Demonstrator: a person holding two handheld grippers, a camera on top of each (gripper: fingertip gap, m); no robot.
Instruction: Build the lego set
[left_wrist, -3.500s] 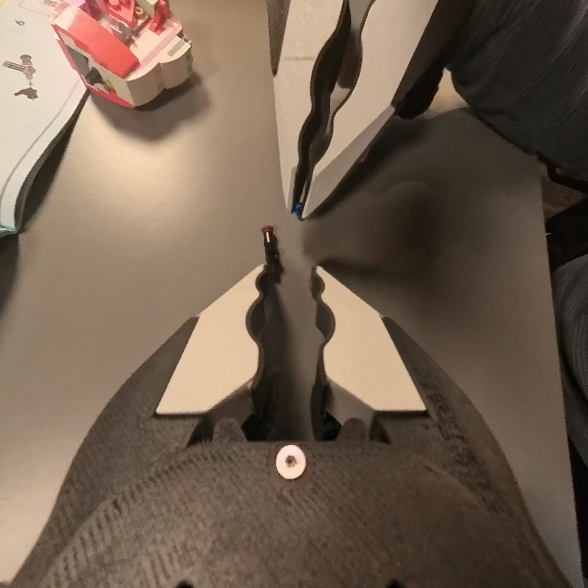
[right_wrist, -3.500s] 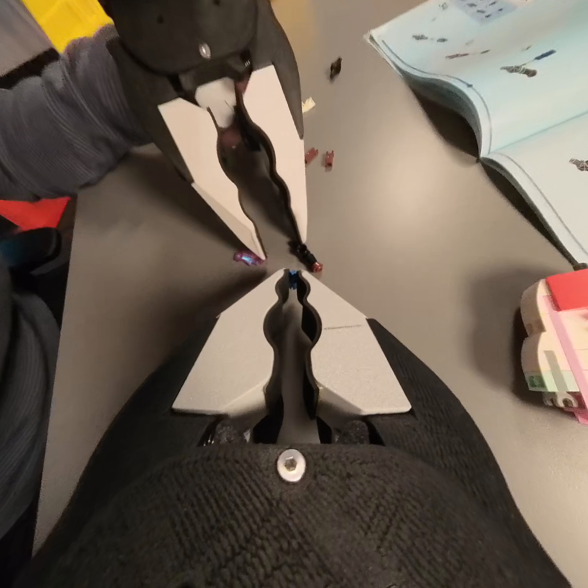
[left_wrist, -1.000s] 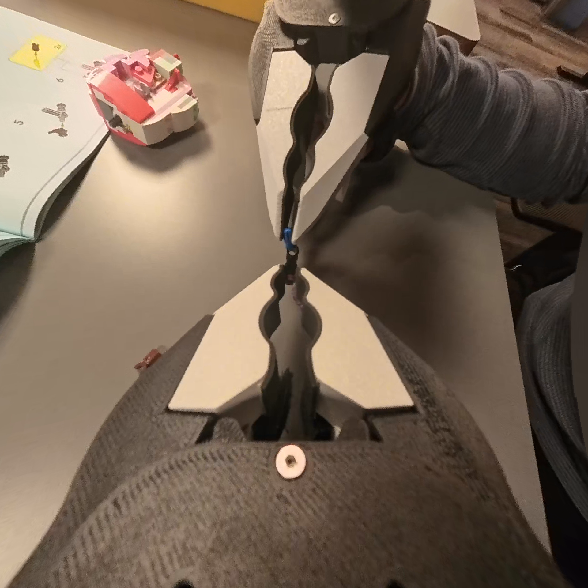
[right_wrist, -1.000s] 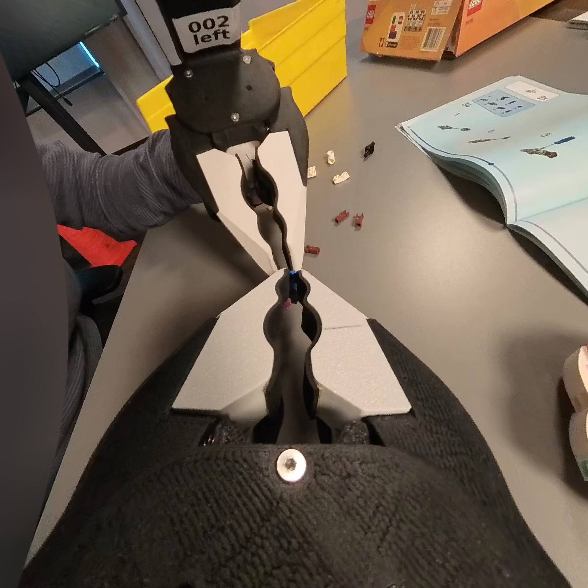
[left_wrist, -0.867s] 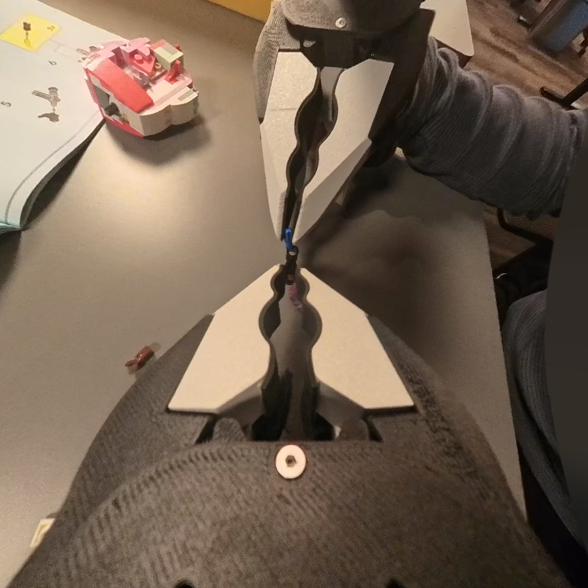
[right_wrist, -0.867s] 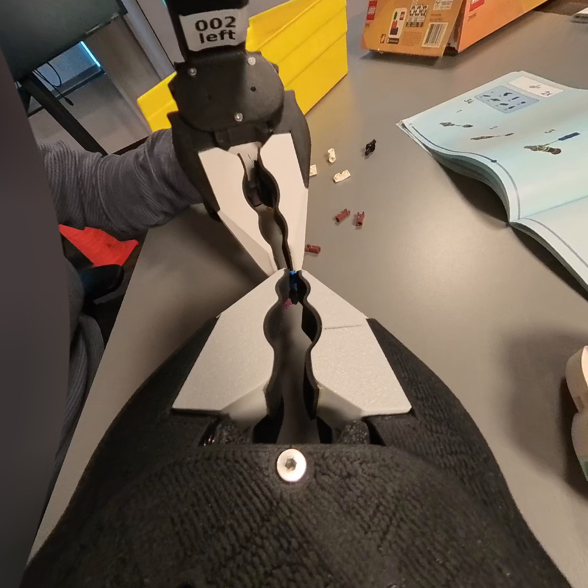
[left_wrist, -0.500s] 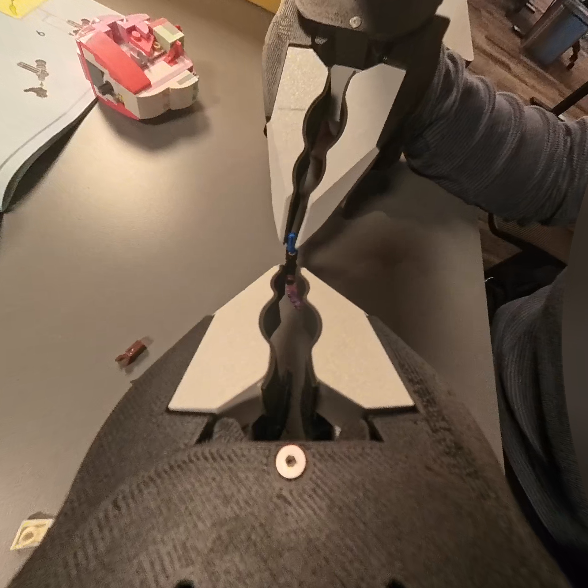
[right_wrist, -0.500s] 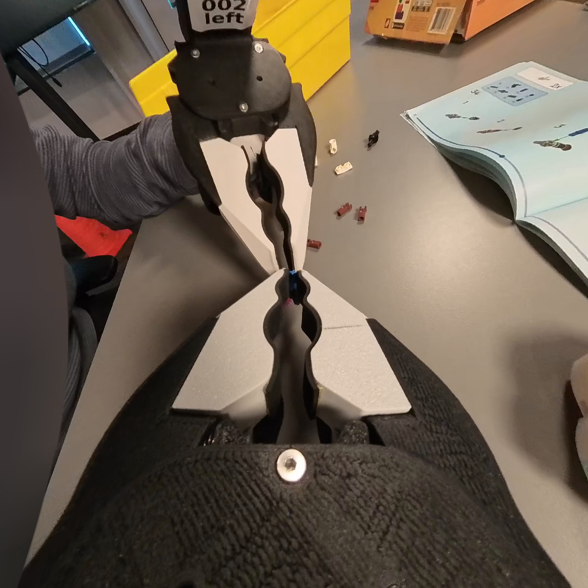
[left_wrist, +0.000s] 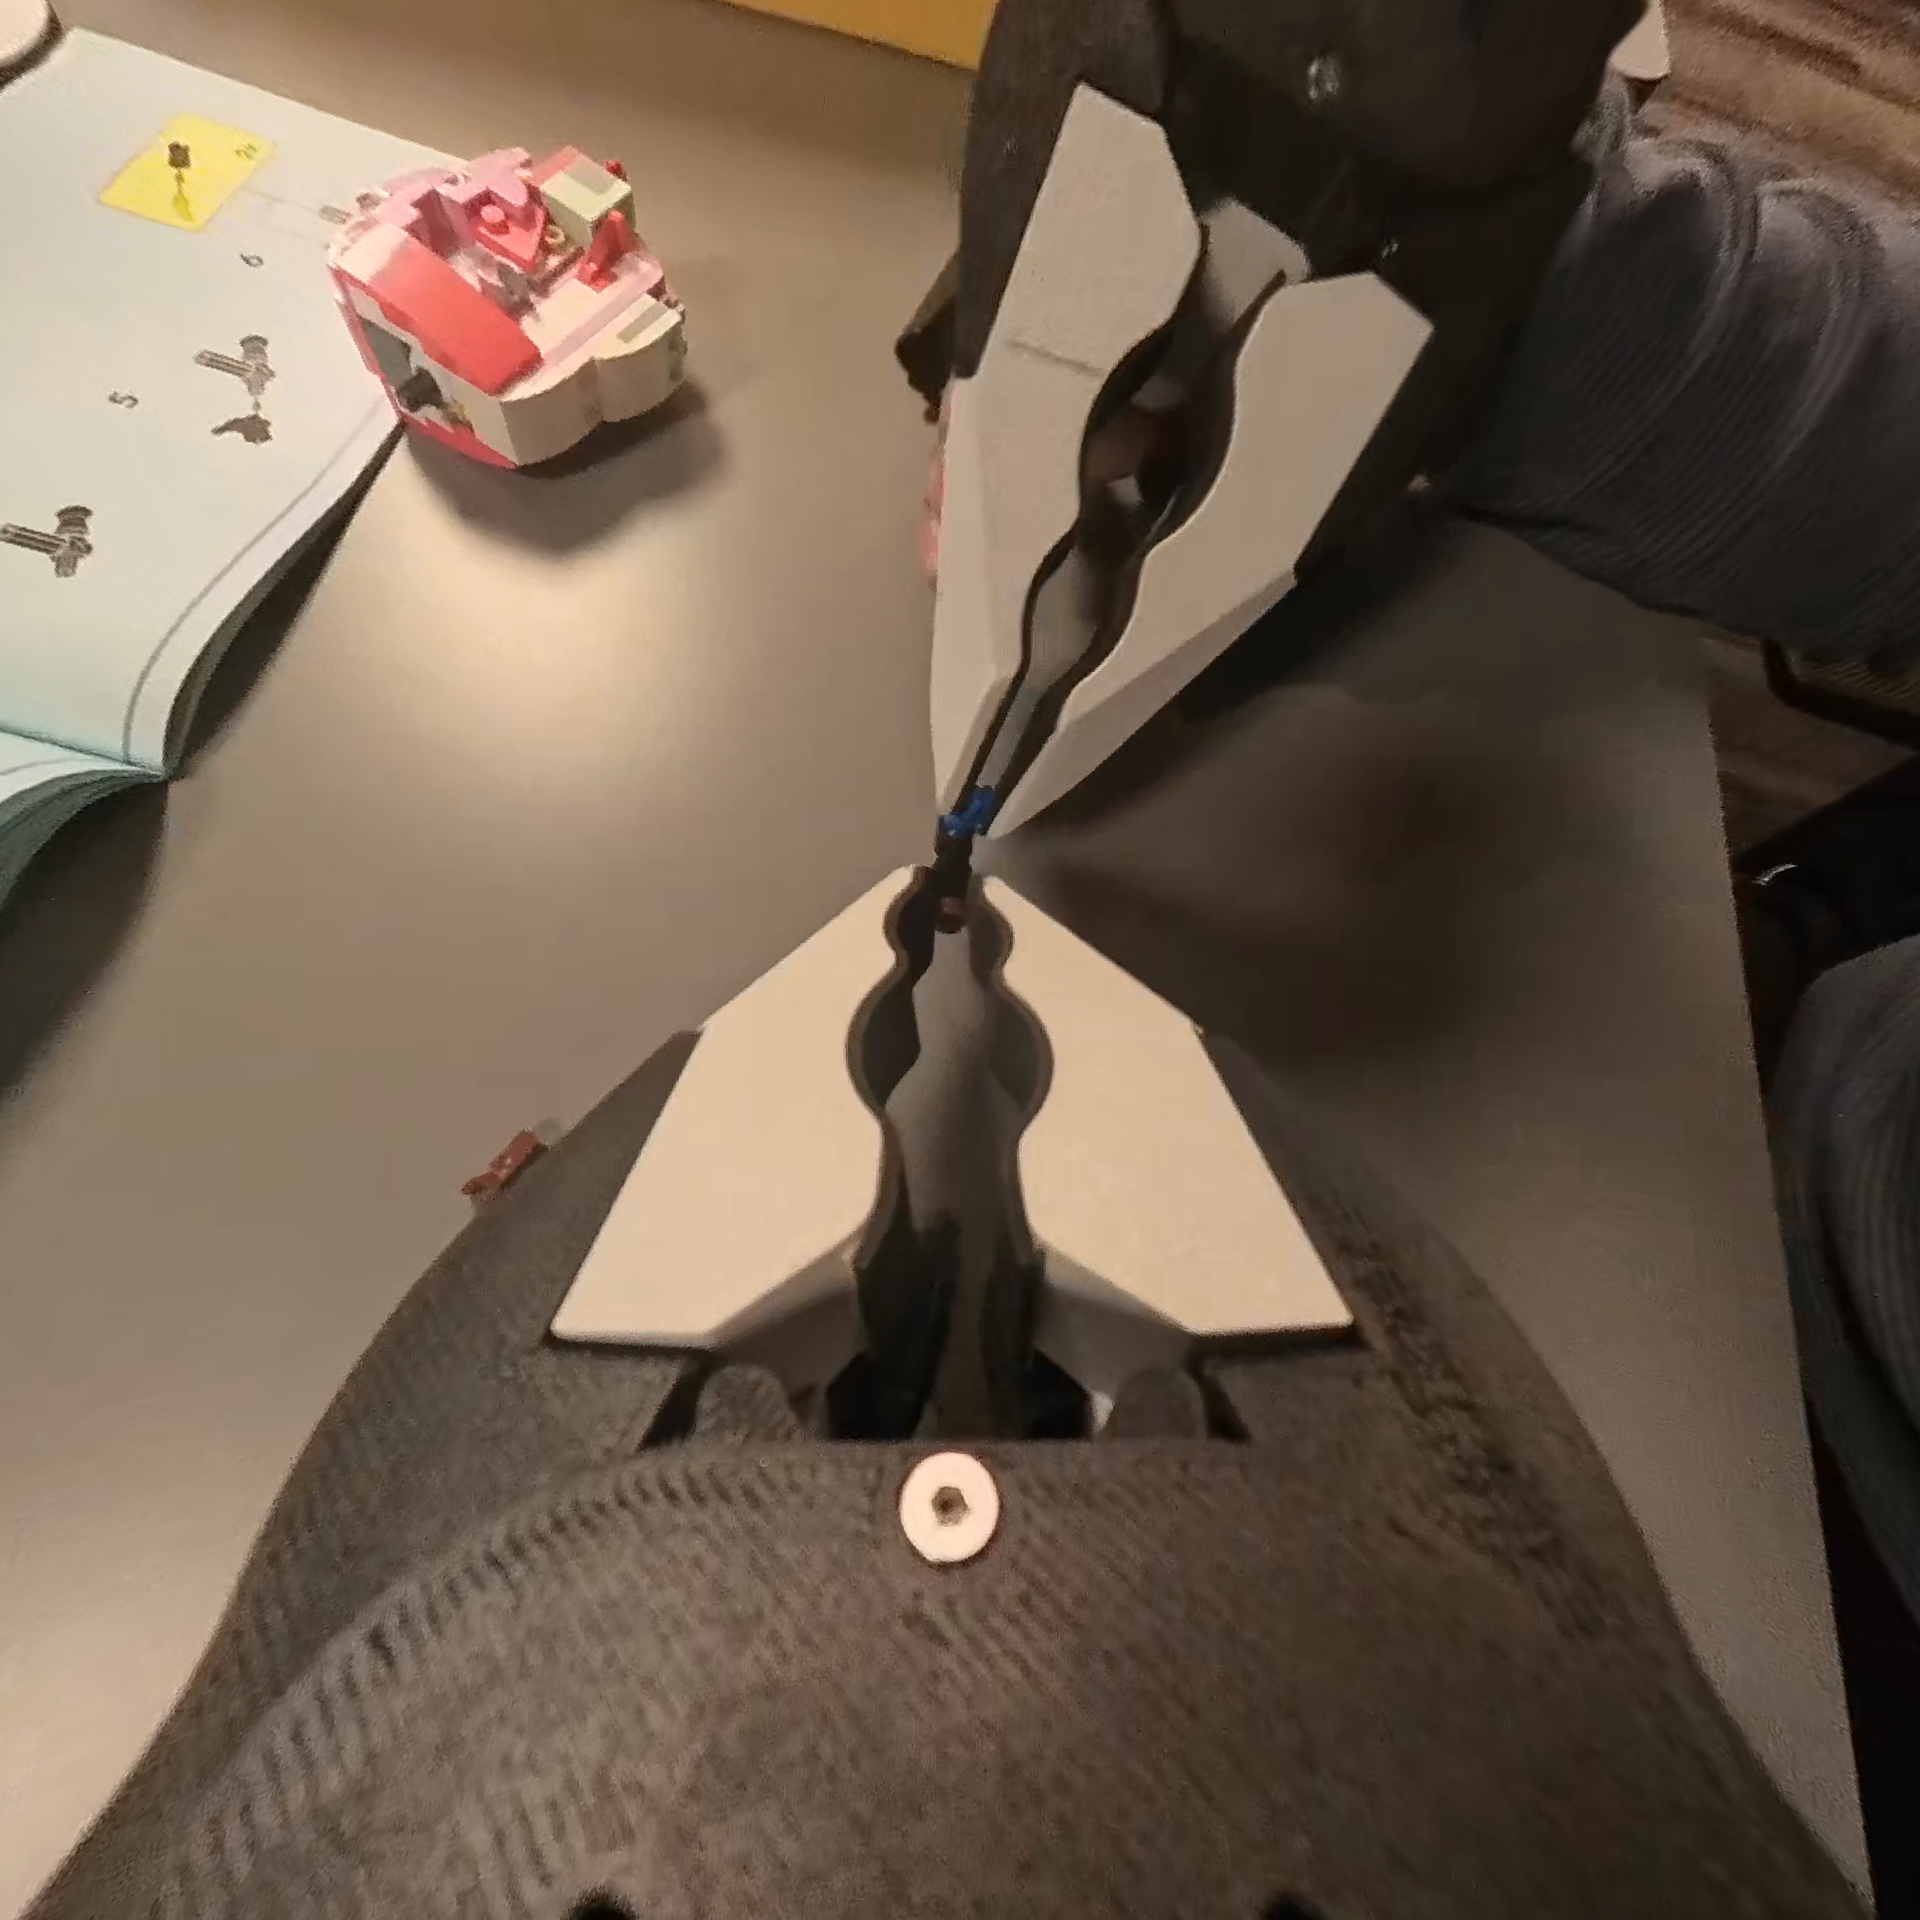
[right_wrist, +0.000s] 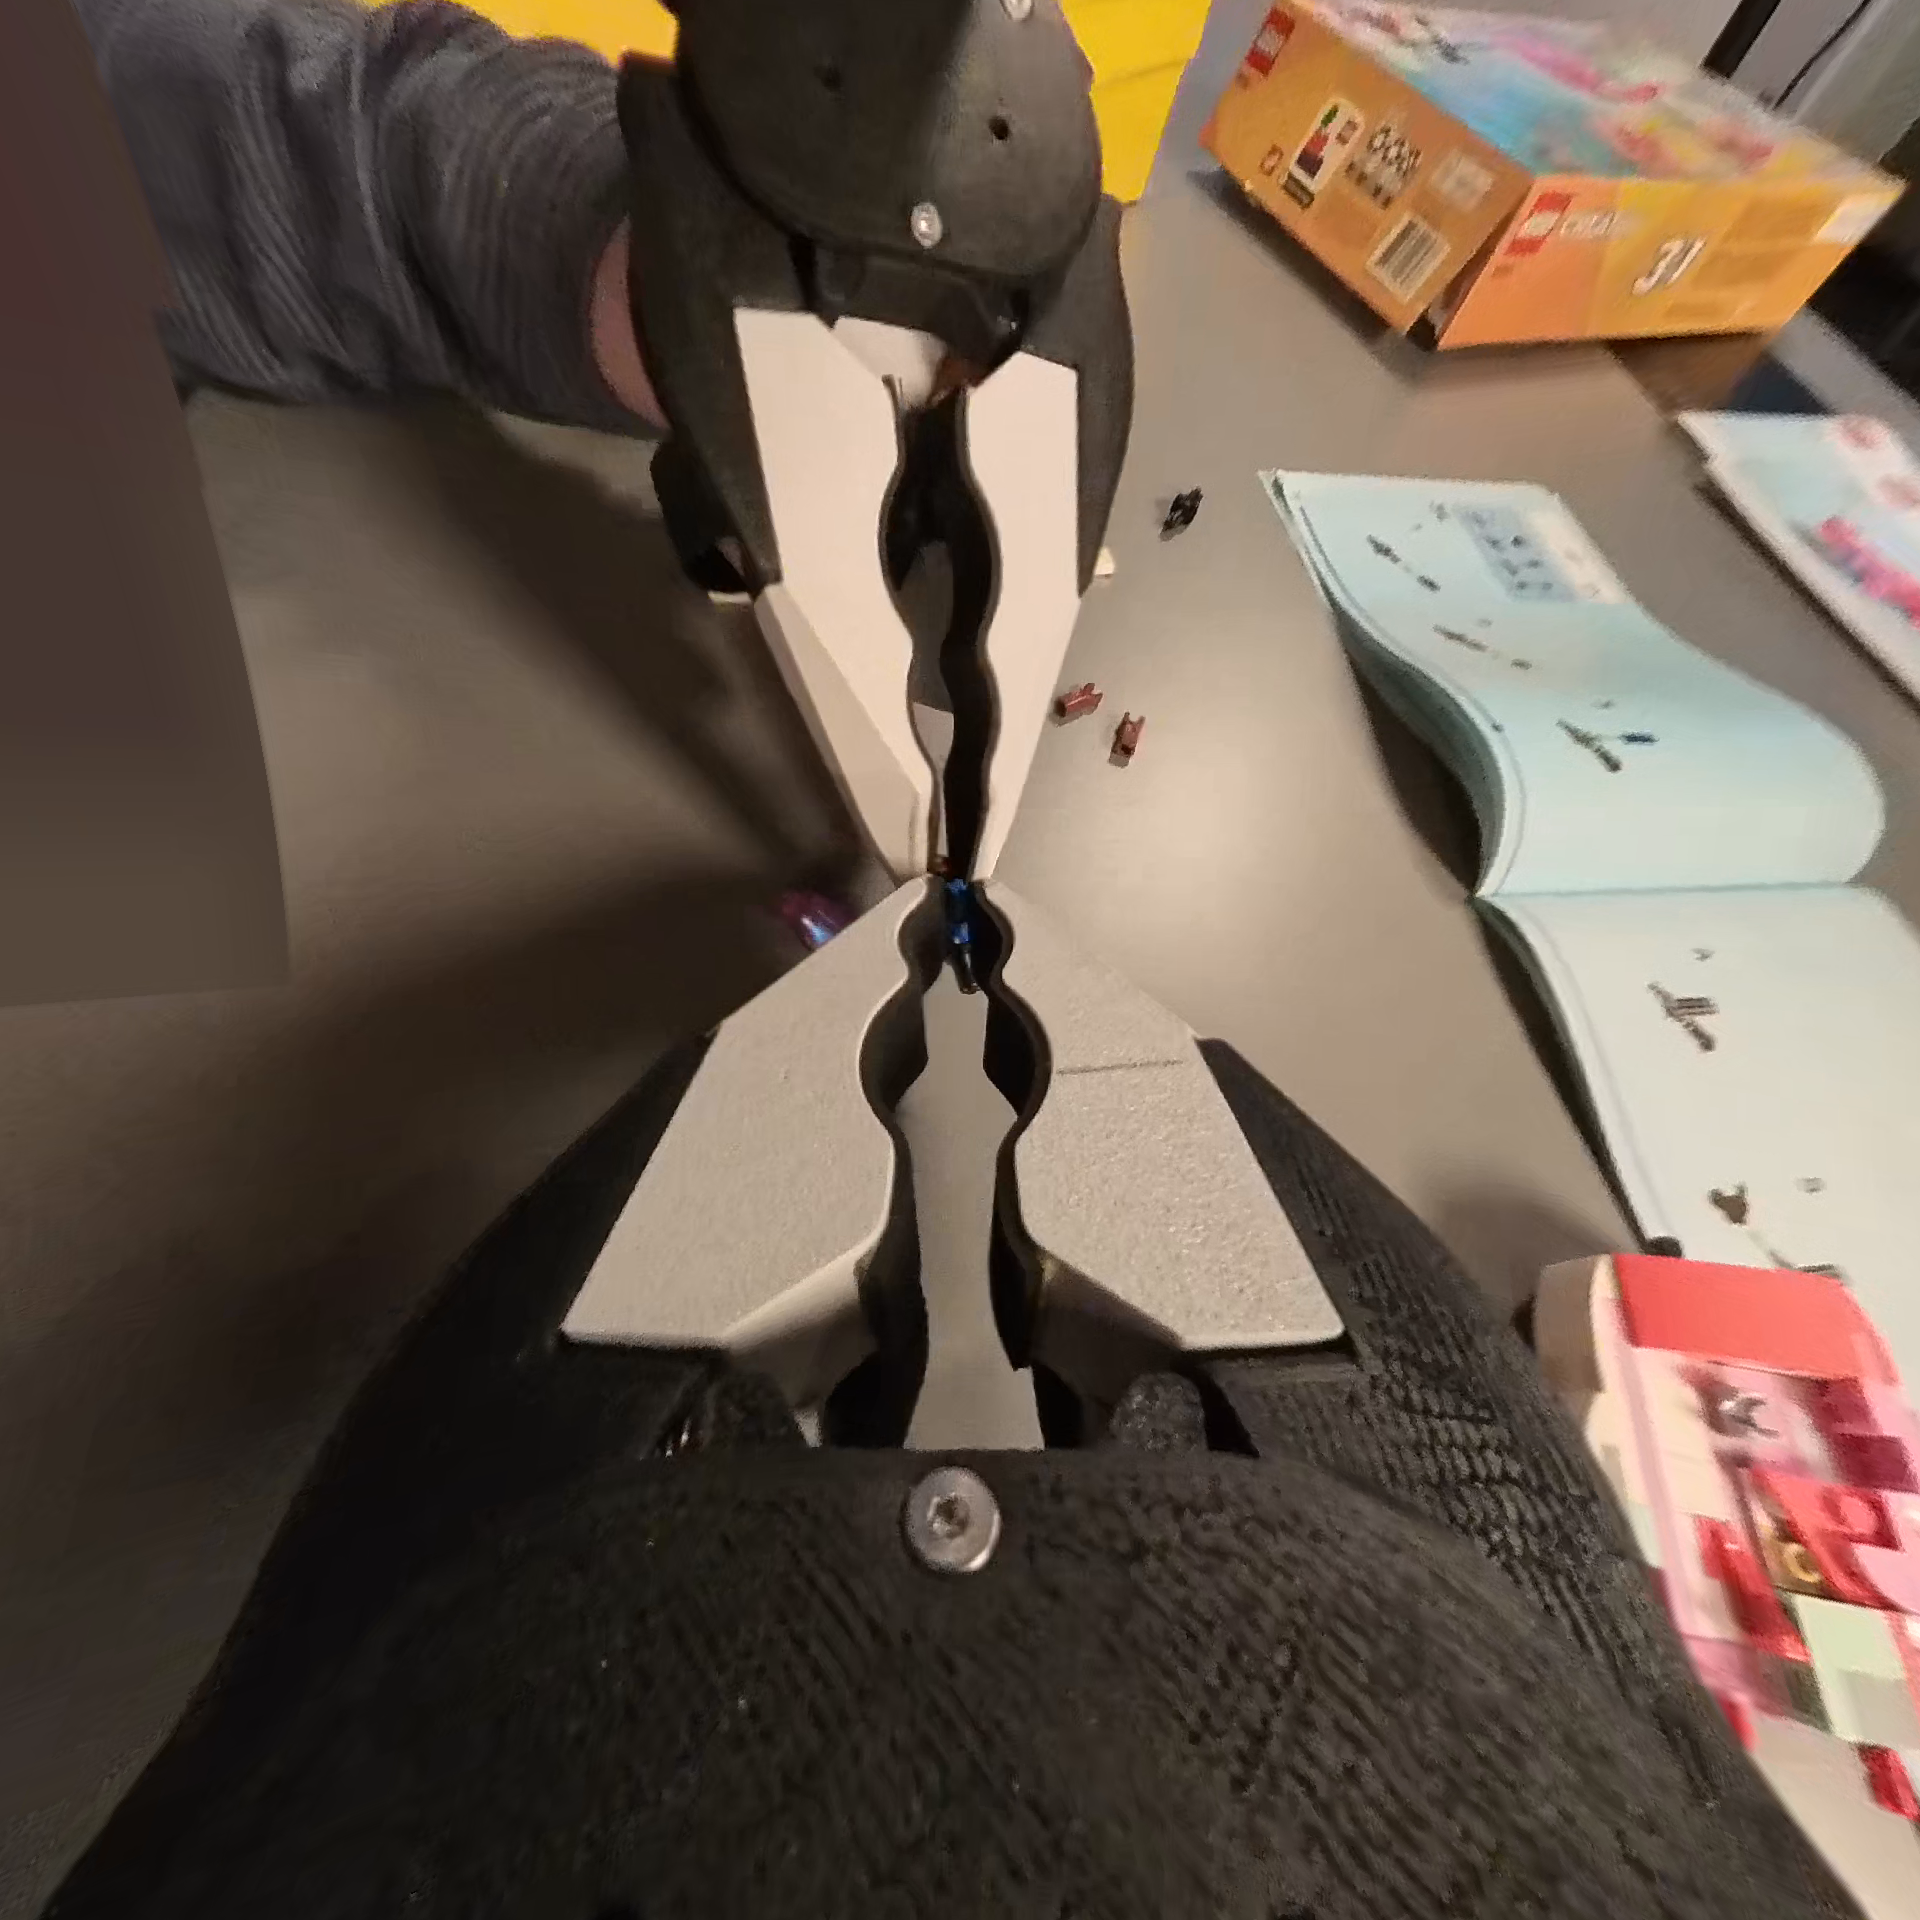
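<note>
Spreading across everything is a big dark grey matte tabletop, and the two grippers meet tip to tip just above it, near its right edge in the left wrist view. Next biggest is the open pale blue instruction booklet, lying on the right in the right wrist view, with an orange cardboard box far behind it and a strip of yellow bin at the far edge. Then there's the half-built red, pink and cream toy brick model, sitting far left beside the booklet in the left wrist view and near right in the other. The left gripper has its jaws pinched nearly together on a tiny black pin with a dark red end. The right gripper is clamped tight on a tiny blue connector piece, which also shows at its tips from the other side, and the blue and black bits touch end to end. Smaller stuff: two little dark red clip pieces loose on the table just right of the left gripper, a small black piece farther off, another dark red clip near left, and a small purple bit, blurry.
</note>
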